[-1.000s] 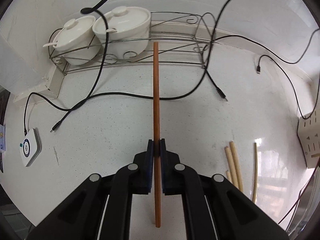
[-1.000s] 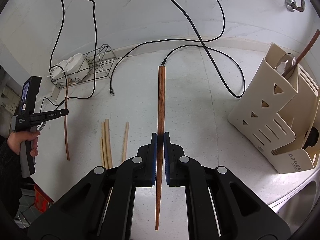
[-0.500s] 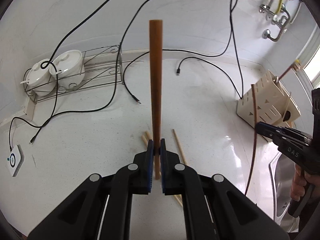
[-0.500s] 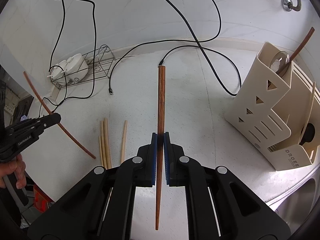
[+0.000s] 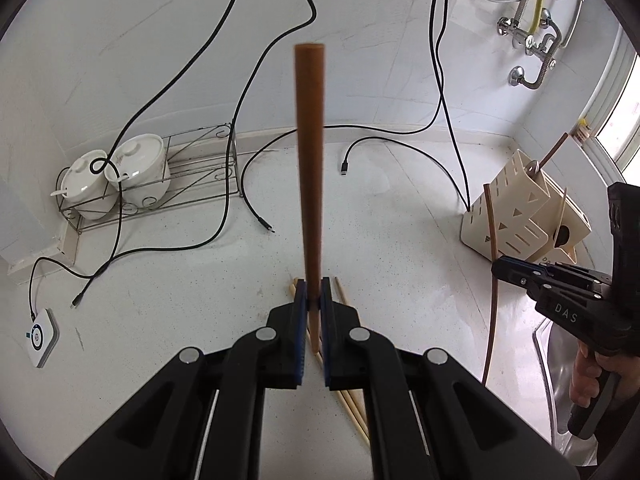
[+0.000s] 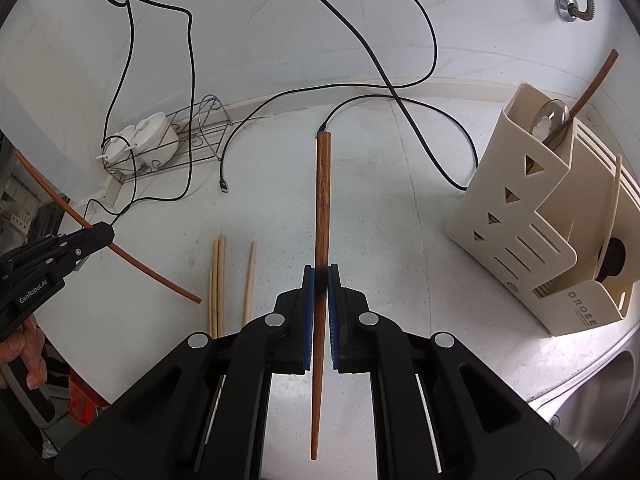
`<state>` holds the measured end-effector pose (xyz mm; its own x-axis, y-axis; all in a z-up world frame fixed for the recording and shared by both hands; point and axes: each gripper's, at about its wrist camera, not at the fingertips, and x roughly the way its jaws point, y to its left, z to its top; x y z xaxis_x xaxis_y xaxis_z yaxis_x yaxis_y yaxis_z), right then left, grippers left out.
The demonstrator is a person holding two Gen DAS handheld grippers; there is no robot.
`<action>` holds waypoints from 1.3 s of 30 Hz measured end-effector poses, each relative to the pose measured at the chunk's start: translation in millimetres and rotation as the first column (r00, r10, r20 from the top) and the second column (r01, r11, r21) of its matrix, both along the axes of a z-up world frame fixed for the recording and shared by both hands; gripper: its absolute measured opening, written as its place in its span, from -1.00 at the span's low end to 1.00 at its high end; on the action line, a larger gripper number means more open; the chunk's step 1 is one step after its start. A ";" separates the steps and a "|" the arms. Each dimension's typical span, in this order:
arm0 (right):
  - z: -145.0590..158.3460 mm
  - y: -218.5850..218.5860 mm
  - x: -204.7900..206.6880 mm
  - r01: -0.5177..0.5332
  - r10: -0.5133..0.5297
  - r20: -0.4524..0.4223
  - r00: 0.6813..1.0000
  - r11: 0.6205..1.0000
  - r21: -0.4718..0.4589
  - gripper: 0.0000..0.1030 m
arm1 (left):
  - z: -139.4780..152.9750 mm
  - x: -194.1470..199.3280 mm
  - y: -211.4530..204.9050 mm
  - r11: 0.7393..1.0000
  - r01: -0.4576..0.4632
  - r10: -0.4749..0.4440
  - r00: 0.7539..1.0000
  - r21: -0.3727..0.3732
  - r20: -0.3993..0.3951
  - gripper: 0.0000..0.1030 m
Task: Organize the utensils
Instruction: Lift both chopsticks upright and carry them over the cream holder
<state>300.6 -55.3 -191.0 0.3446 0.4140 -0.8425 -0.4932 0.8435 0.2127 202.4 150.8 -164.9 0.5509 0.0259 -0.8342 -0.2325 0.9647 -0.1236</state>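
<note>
My left gripper [image 5: 313,289] is shut on a brown chopstick [image 5: 310,152] that points up and forward above the counter. My right gripper [image 6: 320,276] is shut on a second brown chopstick [image 6: 323,208] held level over the counter. Each gripper shows in the other's view: the right one [image 5: 505,270] with its chopstick upright, the left one [image 6: 105,234] with its chopstick slanted. The cream utensil holder [image 6: 532,204] stands at the right with a brown chopstick [image 6: 588,92] and a spoon in it. Pale wooden chopsticks [image 6: 218,280] lie on the counter between the grippers.
Black cables [image 6: 420,120] trail across the white counter [image 6: 380,216] and wall. A wire rack with two white lidded pots [image 5: 116,176] stands at the back left. A small white device [image 5: 40,336] lies at the left. A steel sink [image 6: 596,392] is at the right front.
My left gripper has swung right, away from the wire rack, and tilted its chopstick upward. My right gripper has moved slightly nearer the holder with its chopstick.
</note>
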 end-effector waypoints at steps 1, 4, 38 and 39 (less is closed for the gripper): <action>0.8 -1.3 -0.2 0.003 -0.003 0.003 1.000 1.000 0.004 -0.89 | 3.7 0.1 -0.7 1.000 0.003 -0.003 1.000 0.008 0.009 -0.89; 4.9 -4.9 -1.4 0.013 -0.013 0.019 1.000 1.000 0.018 -0.89 | 14.3 1.6 -5.8 1.000 0.018 -0.018 0.999 0.024 0.031 -0.89; 115.3 -153.6 -14.8 0.270 -0.395 0.483 0.781 0.912 0.309 -0.89 | 149.7 91.7 -149.7 0.915 0.386 -0.401 0.845 0.115 0.353 -0.89; 118.9 -158.7 -14.9 0.274 -0.404 0.500 0.766 0.909 0.315 -0.89 | 152.8 95.0 -152.9 0.912 0.396 -0.407 0.840 0.110 0.359 -0.89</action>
<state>285.7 -213.9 -72.1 0.8672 0.3252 -0.3770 -0.2707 0.9435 0.1913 297.5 -2.1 -12.0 0.7829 -0.2423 -0.5729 0.2323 0.9683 -0.0922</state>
